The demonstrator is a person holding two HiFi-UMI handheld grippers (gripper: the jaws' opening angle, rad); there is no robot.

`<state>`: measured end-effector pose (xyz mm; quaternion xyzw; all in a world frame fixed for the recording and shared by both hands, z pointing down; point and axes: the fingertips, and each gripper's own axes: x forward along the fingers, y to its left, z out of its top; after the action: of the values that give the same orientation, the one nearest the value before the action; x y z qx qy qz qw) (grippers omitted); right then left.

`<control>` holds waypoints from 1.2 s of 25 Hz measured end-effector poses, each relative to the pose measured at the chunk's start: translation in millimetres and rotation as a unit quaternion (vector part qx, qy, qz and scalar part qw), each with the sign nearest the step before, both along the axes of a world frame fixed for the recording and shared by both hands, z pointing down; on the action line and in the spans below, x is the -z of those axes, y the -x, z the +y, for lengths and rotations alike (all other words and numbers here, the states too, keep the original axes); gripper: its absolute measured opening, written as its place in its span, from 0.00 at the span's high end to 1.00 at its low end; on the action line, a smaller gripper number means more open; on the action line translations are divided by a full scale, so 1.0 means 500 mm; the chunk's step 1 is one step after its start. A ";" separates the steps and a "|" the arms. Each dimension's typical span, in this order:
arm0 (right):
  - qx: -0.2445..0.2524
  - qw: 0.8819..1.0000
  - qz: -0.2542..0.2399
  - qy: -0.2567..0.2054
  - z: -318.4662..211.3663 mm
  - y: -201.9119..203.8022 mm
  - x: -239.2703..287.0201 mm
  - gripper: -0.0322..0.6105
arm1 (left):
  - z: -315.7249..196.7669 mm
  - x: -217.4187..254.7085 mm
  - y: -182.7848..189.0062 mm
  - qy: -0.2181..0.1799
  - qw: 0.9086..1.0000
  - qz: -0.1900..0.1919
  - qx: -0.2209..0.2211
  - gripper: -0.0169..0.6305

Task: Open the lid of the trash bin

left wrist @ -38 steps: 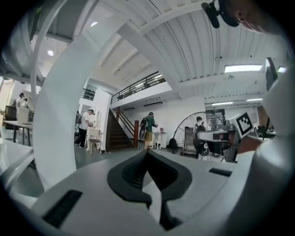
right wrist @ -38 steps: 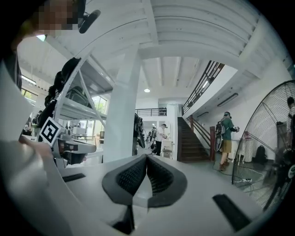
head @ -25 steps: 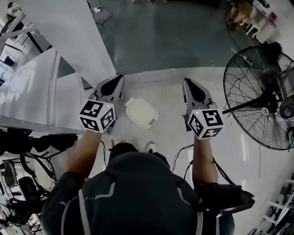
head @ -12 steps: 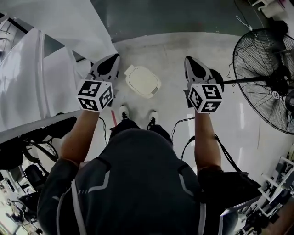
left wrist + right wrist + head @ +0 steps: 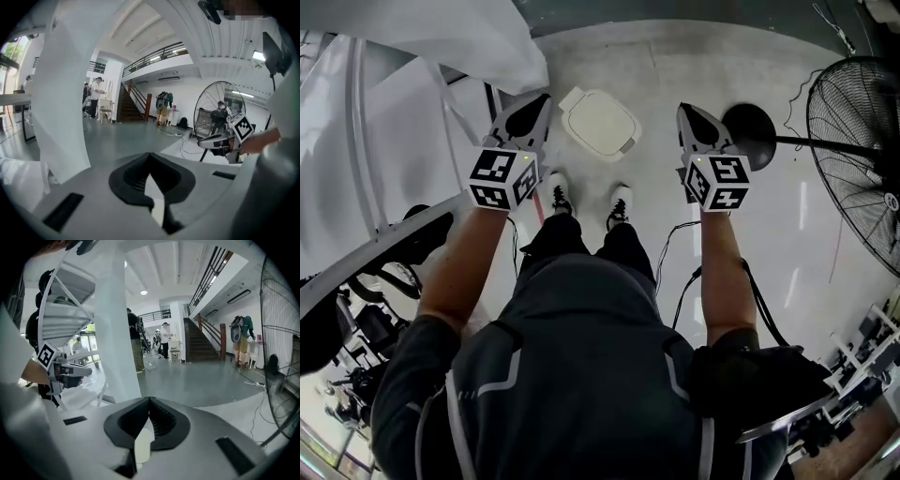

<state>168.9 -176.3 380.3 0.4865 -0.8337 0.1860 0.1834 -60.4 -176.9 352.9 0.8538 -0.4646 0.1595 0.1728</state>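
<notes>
Head view, closed trash bin (image 5: 598, 122), long axis running upper-left to lower-right

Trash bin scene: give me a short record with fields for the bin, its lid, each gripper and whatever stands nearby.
bin: white trash bin on the floor, ahead of the person's shoes
lid state: lid down, closed
left: left gripper fingers together, empty, left of the bin
right: right gripper fingers together, empty, right of the bin
nearby: standing fan at far right
</notes>
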 end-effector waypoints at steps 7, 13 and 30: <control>0.016 0.999 0.016 0.040 0.017 0.018 -0.170 0.91 | 0.028 -0.144 0.000 0.053 0.999 -0.011 0.003 0.96; 0.022 0.996 0.024 0.084 0.042 0.030 -0.318 0.91 | 0.049 -0.272 0.004 0.090 0.996 -0.026 -0.003 0.96; 0.074 0.979 0.092 0.169 0.120 0.073 -0.693 0.91 | 0.130 -0.643 0.022 0.213 0.975 -0.055 -0.011 0.96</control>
<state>132.4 -116.2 726.6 0.4002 -0.8037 0.2647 0.3519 -71.5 -112.0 674.6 0.7921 -0.4193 0.3037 0.3234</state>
